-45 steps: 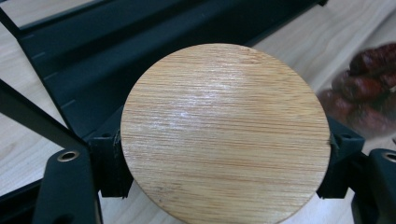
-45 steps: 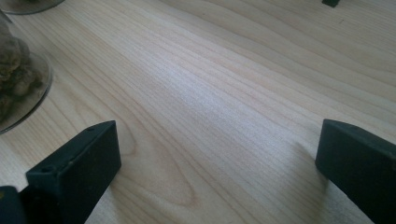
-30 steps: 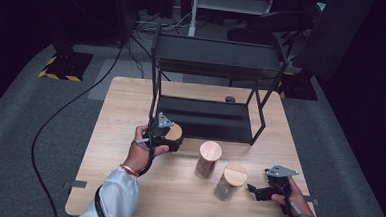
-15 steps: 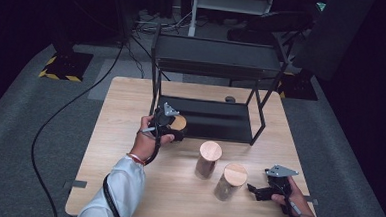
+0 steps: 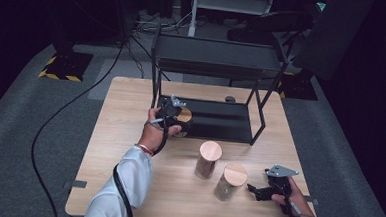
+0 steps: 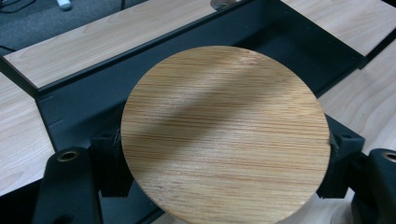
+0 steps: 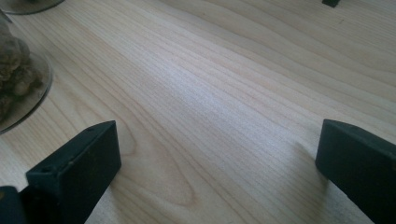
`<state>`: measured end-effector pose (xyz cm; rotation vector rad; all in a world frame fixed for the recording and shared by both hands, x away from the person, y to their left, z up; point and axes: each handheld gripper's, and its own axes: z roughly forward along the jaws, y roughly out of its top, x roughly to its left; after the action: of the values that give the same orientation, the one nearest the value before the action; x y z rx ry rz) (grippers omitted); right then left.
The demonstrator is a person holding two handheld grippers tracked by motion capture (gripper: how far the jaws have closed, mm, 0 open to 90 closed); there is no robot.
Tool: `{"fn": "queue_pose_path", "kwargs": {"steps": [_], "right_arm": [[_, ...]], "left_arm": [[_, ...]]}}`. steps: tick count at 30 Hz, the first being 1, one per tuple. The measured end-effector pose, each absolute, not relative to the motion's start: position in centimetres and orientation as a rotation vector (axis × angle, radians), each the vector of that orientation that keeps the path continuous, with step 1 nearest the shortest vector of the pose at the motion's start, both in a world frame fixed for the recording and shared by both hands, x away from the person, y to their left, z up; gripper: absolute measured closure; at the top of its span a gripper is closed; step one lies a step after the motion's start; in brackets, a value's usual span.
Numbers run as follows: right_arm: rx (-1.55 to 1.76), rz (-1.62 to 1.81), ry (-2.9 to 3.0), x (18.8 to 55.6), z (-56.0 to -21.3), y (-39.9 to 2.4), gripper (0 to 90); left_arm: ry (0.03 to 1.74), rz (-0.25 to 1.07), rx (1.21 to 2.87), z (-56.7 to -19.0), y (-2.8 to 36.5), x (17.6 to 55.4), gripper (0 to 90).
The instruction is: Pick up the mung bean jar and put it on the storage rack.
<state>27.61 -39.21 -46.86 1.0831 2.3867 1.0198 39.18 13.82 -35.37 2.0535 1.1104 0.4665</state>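
At rack (image 5: pixel 208 119) front: L tool (image 5: pixel 172 118) clamps wood-lidded jar (image 6: pixel 224 135); R tool (image 5: pixel 256 192) wide, empty.

- A shelf rack (image 5: pixel 218 65) stands on the back half of the table (image 5: pixel 130 115).
- A jar held in the left gripper (image 5: pixel 175 118) sits at the left front edge of the rack's bottom shelf (image 5: pixel 220 121).
- Two lidded jars stand before the rack, toward the table's front right: one jar (image 5: pixel 209 159) behind and left of the other (image 5: pixel 231 181).
- The right gripper (image 5: pixel 267 190) lies just right of the nearer jar, near the front right corner.
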Motion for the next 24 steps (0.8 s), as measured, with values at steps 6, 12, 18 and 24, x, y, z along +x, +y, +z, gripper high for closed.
{"fn": "queue_pose_path", "kwargs": {"steps": [6,12,18,24], "right_arm": [[1.083,1.02,2.387,27.6,-46.9,-39.2,0.0],[1.083,1.02,2.387,27.6,-46.9,-39.2,0.0],[1.083,1.02,2.387,27.6,-46.9,-39.2,0.0],[1.083,1.02,2.387,27.6,-46.9,-39.2,0.0]], "left_arm": [[1.115,0.479,2.062,-35.4,13.2,40.2,24.1],[1.128,0.475,2.062,-35.7,13.0,41.3,24.1],[1.154,0.462,2.046,-36.6,13.1,42.3,24.1],[1.178,0.464,2.055,-37.3,12.6,43.0,24.1]]}}
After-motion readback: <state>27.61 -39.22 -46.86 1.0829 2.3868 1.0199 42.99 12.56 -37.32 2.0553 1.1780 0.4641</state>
